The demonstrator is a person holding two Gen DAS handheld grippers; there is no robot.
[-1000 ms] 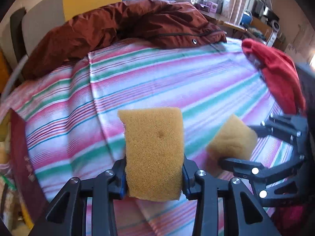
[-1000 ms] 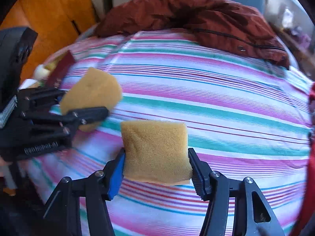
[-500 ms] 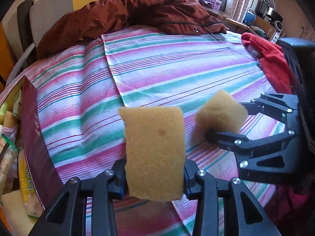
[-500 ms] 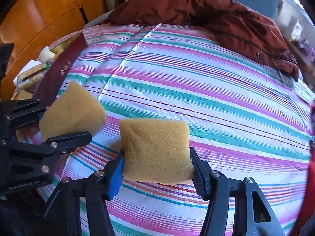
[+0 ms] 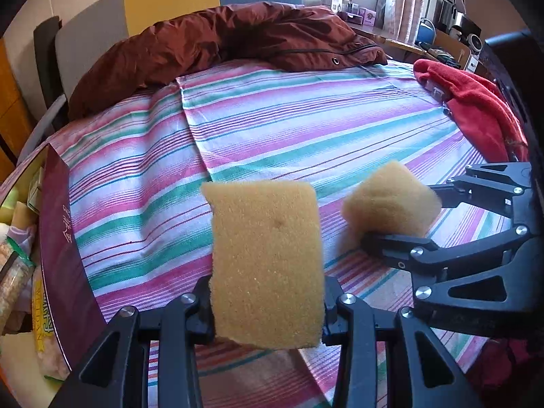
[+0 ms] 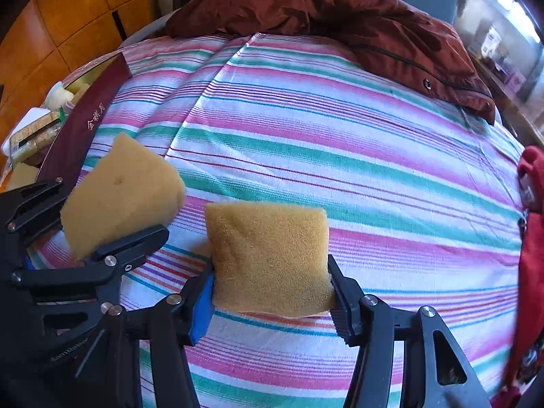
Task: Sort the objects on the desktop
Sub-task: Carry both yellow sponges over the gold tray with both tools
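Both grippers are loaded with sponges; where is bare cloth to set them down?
The widest free patch is the middle of the striped cloth, bordered by the brown jacket at the far edge, the red garment on the right and the maroon box on the left. The box is crowded with packets.

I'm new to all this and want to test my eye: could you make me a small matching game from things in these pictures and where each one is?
Things:
1. dark red jacket
2. red cloth
3. maroon box
4. sponge

Places:
A. left edge of the striped cloth
B. between the left gripper fingers
C. far end
D. right edge

Pairs: 1-C, 2-D, 3-A, 4-B
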